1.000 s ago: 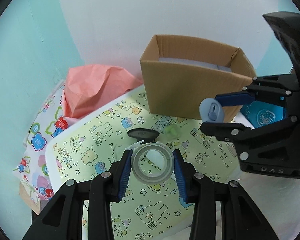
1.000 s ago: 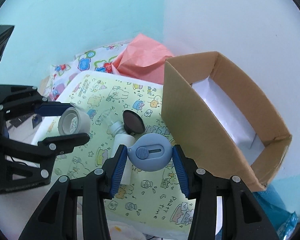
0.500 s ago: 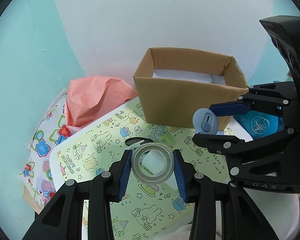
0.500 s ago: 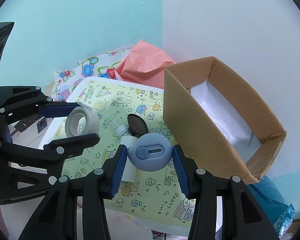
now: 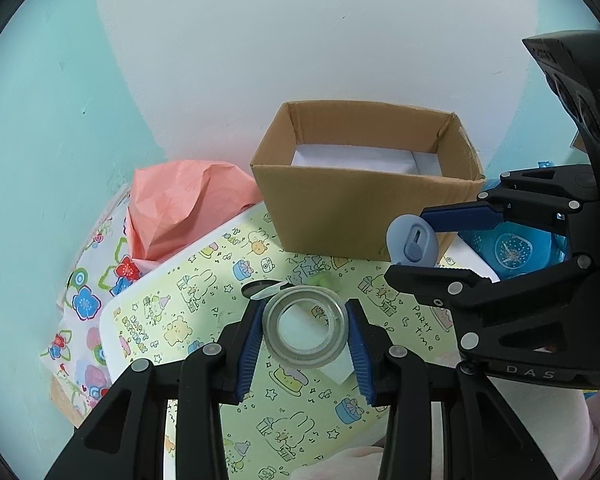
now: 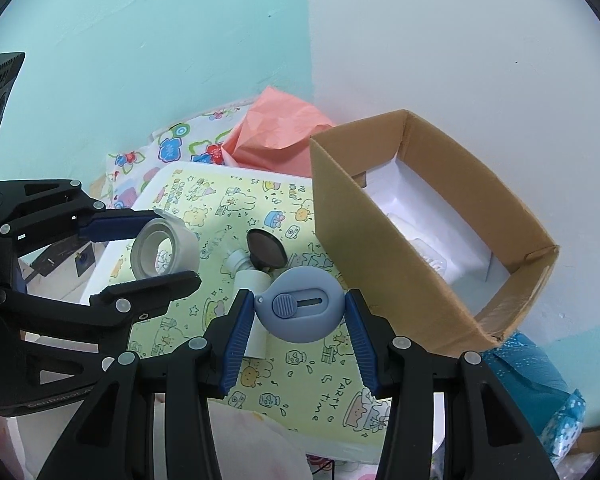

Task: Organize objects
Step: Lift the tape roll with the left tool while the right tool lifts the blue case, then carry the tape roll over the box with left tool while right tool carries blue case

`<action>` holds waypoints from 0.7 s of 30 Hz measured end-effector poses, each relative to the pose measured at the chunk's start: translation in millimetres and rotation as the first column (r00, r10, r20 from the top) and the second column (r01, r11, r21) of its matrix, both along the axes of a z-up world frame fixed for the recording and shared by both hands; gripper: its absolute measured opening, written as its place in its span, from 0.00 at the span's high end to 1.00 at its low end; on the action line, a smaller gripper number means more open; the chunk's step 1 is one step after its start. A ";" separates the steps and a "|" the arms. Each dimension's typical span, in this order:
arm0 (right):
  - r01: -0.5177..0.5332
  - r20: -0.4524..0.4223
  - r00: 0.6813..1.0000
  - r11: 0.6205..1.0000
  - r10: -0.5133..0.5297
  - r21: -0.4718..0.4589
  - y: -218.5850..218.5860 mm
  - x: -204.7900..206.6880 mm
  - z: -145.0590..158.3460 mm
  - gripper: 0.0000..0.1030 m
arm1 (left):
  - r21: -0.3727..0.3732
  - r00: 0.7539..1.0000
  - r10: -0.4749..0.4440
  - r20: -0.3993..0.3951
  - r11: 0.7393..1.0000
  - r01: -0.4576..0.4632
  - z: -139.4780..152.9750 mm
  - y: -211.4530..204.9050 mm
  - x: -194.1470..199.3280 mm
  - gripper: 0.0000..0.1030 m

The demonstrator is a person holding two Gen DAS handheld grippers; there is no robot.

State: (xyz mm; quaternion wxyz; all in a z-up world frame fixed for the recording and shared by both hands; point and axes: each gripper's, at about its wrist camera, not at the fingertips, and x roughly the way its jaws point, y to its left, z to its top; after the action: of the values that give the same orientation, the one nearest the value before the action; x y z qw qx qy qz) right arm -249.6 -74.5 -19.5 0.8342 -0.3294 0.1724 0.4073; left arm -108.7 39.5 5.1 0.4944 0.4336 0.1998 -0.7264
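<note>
Clearly, your left gripper (image 5: 305,330) had its blue fingers (image 5: 249,348) pinching a roll of clear tape (image 5: 305,327) by its outer rim, the ring lying flat between them with its hole facing the camera. It hung above the desk (image 5: 204,304), which was covered in yellow cartoon-print paper reading "PARTY time". Your right gripper (image 6: 300,314) had its fingers (image 6: 236,336) clamped on both sides of a blue-grey rounded utility cutter (image 6: 300,311), its slider button facing up. From the left wrist view that cutter (image 5: 412,245) sat in front of the near wall of the open cardboard box (image 5: 356,208), at its right corner. In the right wrist view the roll of clear tape (image 6: 162,250) was well to the left of the cutter, held on its side in the left gripper (image 6: 156,252).

Under the two tools, on the desk, lay a white bottle (image 6: 252,300) on its side and, just beyond it, a dark round lid-like disc (image 6: 266,252); what the disc was exactly could not be told. The cardboard box (image 6: 384,264) stood open at the far right of the desk, lined with something white. Behind the desk, crumpled pink paper (image 5: 180,208) rested against the wall beside a floral-print sheet (image 5: 96,280), and a blue spotted package (image 6: 540,380) lay to the right of the box.
</note>
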 end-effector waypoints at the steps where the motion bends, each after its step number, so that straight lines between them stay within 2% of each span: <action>1: 0.000 0.001 1.000 1.000 0.000 0.002 -1.0 0.6 1.2 0.51 | -0.002 1.000 -0.002 0.002 1.000 0.002 0.8 -0.1 -1.6 0.60; 21: -0.004 0.023 1.000 0.999 0.003 0.046 -20.4 20.5 30.9 0.51 | -0.032 0.999 -0.028 0.020 0.999 0.028 17.8 -14.1 -35.9 0.60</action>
State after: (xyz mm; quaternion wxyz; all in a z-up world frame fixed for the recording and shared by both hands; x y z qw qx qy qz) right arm -229.2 -94.9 11.4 0.8427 -0.3150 0.1527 0.4090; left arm -144.7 25.4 22.8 0.4929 0.4353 0.1775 -0.7321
